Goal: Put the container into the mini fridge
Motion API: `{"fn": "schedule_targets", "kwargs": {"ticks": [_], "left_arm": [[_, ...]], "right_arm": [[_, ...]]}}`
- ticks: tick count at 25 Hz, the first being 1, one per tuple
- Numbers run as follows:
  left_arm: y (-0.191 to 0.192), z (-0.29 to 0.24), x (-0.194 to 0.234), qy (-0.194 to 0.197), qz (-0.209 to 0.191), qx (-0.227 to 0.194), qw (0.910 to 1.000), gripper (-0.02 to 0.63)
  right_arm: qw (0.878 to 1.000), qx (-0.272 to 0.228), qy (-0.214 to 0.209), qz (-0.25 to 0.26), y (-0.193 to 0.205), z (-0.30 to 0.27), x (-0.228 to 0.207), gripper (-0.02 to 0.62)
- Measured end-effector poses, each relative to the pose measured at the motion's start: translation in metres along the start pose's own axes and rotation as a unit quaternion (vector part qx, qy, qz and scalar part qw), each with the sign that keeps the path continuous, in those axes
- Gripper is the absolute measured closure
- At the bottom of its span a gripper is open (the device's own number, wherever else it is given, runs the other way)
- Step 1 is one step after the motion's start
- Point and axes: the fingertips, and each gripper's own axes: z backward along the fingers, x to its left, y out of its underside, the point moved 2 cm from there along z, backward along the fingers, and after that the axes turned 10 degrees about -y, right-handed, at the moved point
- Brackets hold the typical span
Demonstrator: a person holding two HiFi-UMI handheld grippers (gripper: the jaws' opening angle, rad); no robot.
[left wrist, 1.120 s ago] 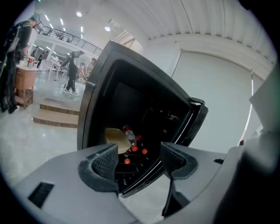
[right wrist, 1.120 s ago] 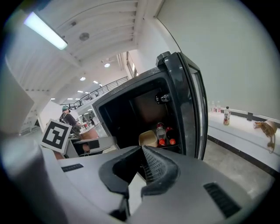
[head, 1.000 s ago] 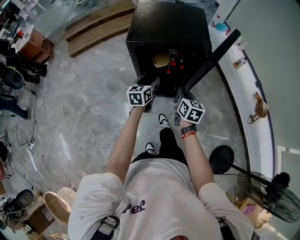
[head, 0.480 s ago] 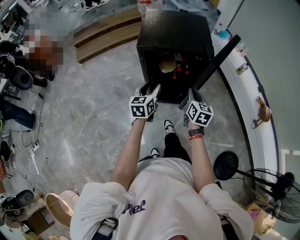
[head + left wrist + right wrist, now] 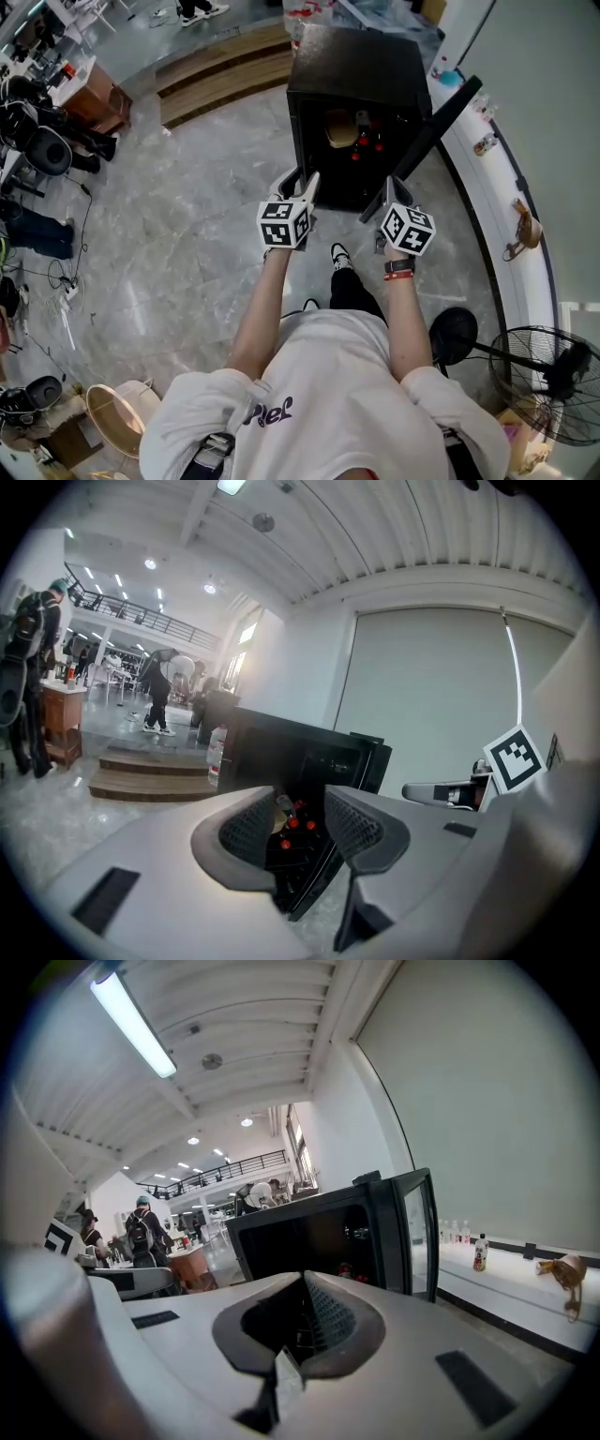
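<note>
— When we look down past our arms, where does the container sit?

— We find the container (image 5: 339, 129), a tan rounded shape, inside the mini fridge (image 5: 356, 56), just beside the red-capped bottles (image 5: 367, 142). Neither of our tools touches it.

— And the fridge itself?

— We see its door (image 5: 429, 131) swung wide on our right, and the black cabinet stands on the grey marbled floor (image 5: 187, 234).

— How do our left fingers stand?

— Our left gripper (image 5: 300, 180) hangs in front of the opening, apart from it. Its jaws have just been closing and stand at a middling gap with nothing between them. Through that gap, in the left gripper view, we glimpse the bottles' red caps and the tan container beside them.

— And our right?

— Our right gripper (image 5: 392, 187) is level with the left, near the door's nearer end. In the right gripper view its tips meet and hold nothing.

— What lies further out?

— We make out wooden steps (image 5: 220, 70) to the left of the fridge and a white ledge (image 5: 487, 197) running along the wall on the right.
</note>
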Motion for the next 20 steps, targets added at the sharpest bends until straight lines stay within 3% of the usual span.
{"fn": "schedule_targets", "kwargs": {"ticks": [20], "left_arm": [[-0.005,0.045,-0.007,-0.010,-0.044,-0.038,0.9983,0.560]], "right_arm": [[0.999,-0.029,-0.003,0.026,0.006,0.035,0.027,0.580]]}}
